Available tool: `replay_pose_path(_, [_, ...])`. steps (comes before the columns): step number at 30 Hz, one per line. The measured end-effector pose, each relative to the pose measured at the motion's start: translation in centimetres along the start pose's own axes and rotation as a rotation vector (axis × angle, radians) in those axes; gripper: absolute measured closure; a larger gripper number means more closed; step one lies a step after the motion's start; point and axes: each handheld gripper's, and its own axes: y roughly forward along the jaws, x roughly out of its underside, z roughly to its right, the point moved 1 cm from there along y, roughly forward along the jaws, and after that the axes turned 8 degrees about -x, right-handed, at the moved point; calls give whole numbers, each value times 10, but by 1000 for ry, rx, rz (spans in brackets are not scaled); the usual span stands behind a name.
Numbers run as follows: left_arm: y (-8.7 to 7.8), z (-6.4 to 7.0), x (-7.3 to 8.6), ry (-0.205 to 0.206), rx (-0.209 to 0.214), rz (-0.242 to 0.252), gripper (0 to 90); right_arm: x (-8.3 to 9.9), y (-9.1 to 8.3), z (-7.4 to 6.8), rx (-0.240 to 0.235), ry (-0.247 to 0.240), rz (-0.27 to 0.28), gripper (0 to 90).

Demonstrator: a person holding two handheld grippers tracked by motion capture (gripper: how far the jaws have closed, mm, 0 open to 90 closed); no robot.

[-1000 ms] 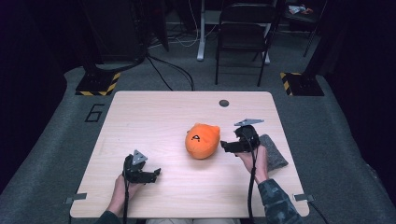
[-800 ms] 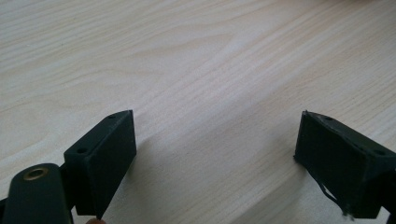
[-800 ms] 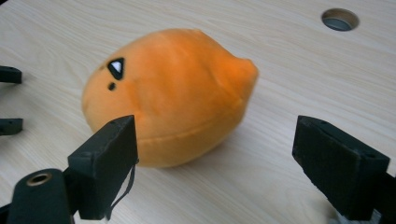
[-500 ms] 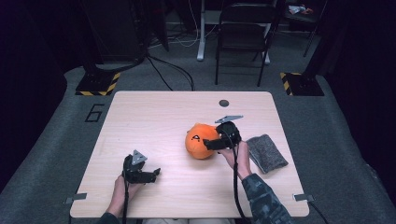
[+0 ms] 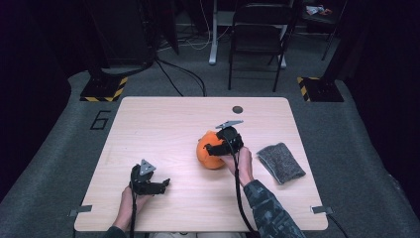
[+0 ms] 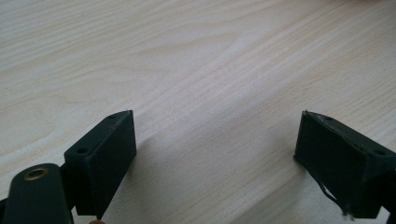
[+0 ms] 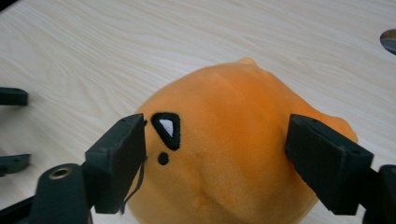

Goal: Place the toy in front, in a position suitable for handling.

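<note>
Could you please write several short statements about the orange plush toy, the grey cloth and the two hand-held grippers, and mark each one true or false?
1. The right hand-held gripper has its jaws open on either side of the round orange plush toy. True.
2. The left hand-held gripper is shut on the folded grey felt cloth. False: its jaws are open over the bare light wooden table, holding nothing.
3. The grey cloth lies to the right of the plush toy, apart from it. True.
4. The plush toy sits on top of the grey cloth. False: it rests directly on the table.
5. A small dark round disc lies near the table's far edge. True.
</note>
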Motion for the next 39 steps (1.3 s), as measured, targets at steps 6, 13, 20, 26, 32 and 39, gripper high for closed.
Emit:
replay_pose_path(6, [0,0,0,-1,-3,-2,121,7,8,7,-3,2,-18,374])
replay_pose_path(13, [0,0,0,0,-2,-1,121,15,8,14,-30,18,-15,628])
replay_pose_path(20, [0,-1,0,1,-2,-2,121,15,1,14,-39,-28,47,747])
replay_pose_path(26, [0,-1,0,1,-1,-2,121,12,-3,13,-51,-64,58,777])
replay_pose_path(32, [0,-1,0,1,0,-2,121,9,-11,12,-68,-106,88,826])
replay_pose_path(39, [0,-1,0,1,-5,2,121,8,-17,13,-81,-117,96,843])
